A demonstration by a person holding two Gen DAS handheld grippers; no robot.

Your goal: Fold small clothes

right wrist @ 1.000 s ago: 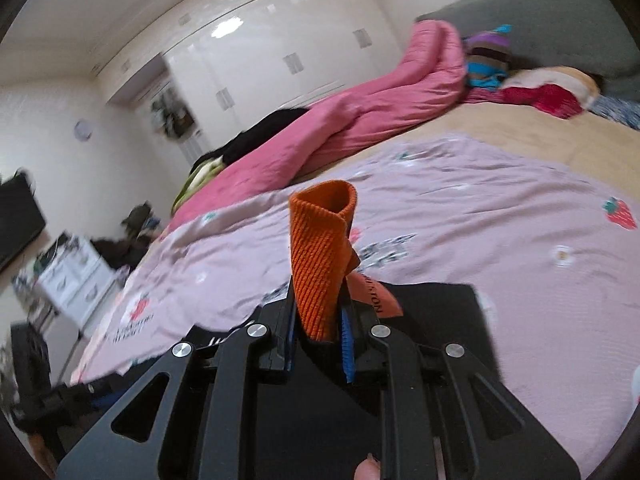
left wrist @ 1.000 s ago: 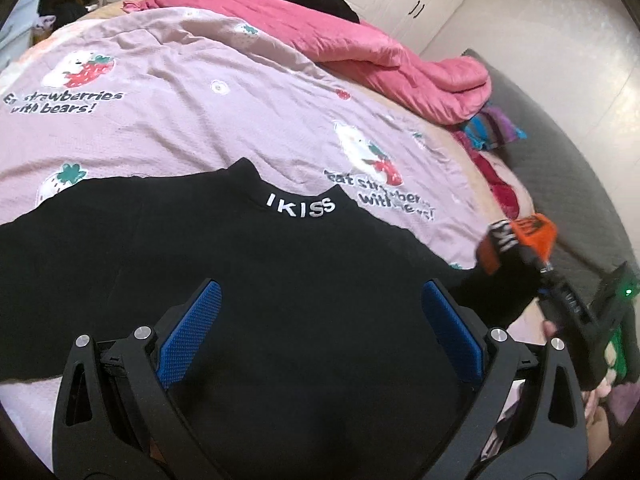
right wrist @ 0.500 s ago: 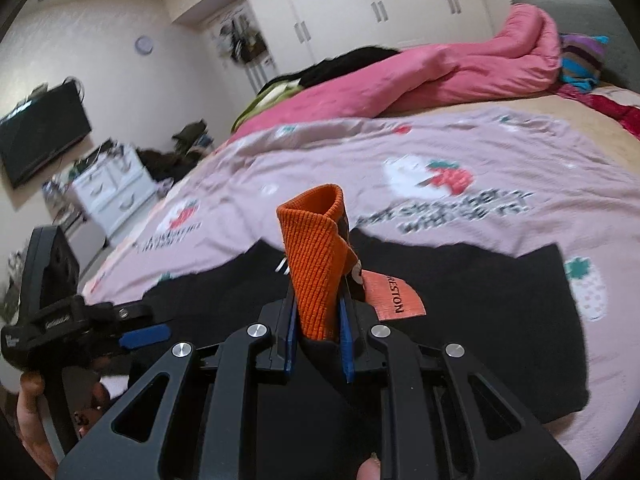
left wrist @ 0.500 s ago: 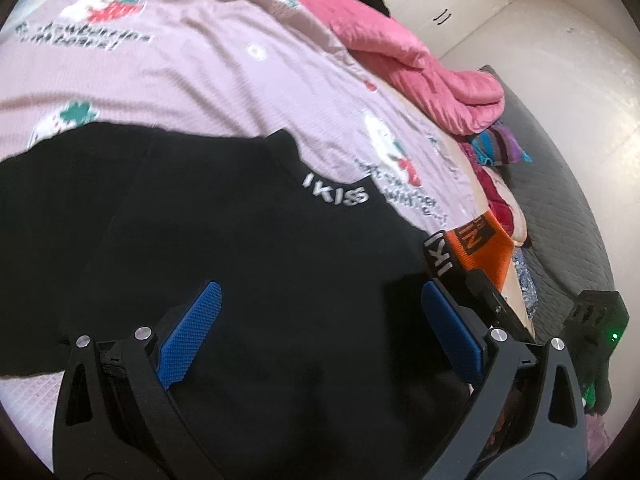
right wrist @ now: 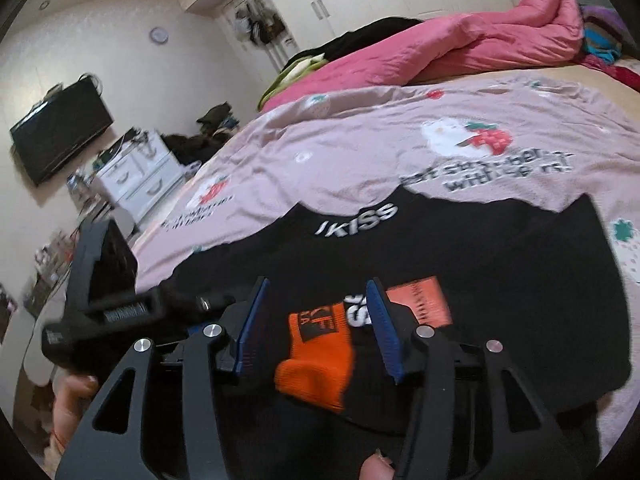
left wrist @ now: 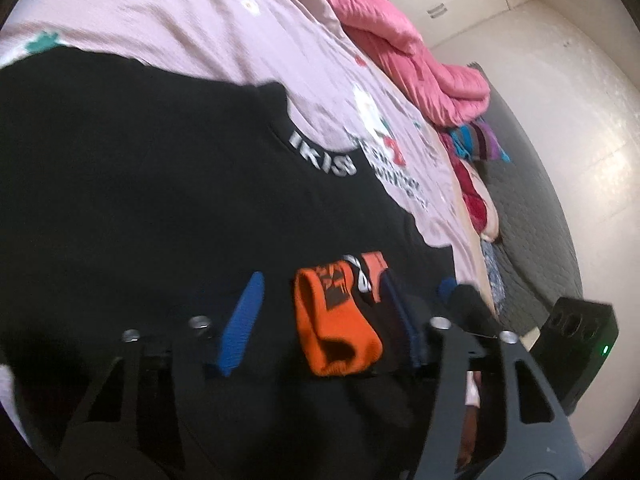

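A black sweater (left wrist: 140,184) with white "IKISS" on its collar lies flat on the pink bedsheet (left wrist: 208,32); it also shows in the right wrist view (right wrist: 500,280). Its sleeve is folded across the body, and the orange cuff (left wrist: 336,328) lies on the black cloth, also seen from the right wrist (right wrist: 320,356). My left gripper (left wrist: 324,320) is open, its jaws on either side of the cuff. My right gripper (right wrist: 320,320) is open, the cuff lying loose between its blue pads (right wrist: 382,328). The left gripper's body (right wrist: 104,300) shows at the right view's left.
A pink duvet (left wrist: 400,52) is heaped at the far side of the bed, also in the right wrist view (right wrist: 460,48). Coloured clothes (left wrist: 476,148) lie by a grey headboard (left wrist: 532,232). A white drawer unit (right wrist: 136,172) and a wall TV (right wrist: 60,132) stand beyond the bed.
My right gripper carried the orange cuff across onto the sweater body and opened, letting it go. My left gripper moved in so its jaws now flank the cuff.
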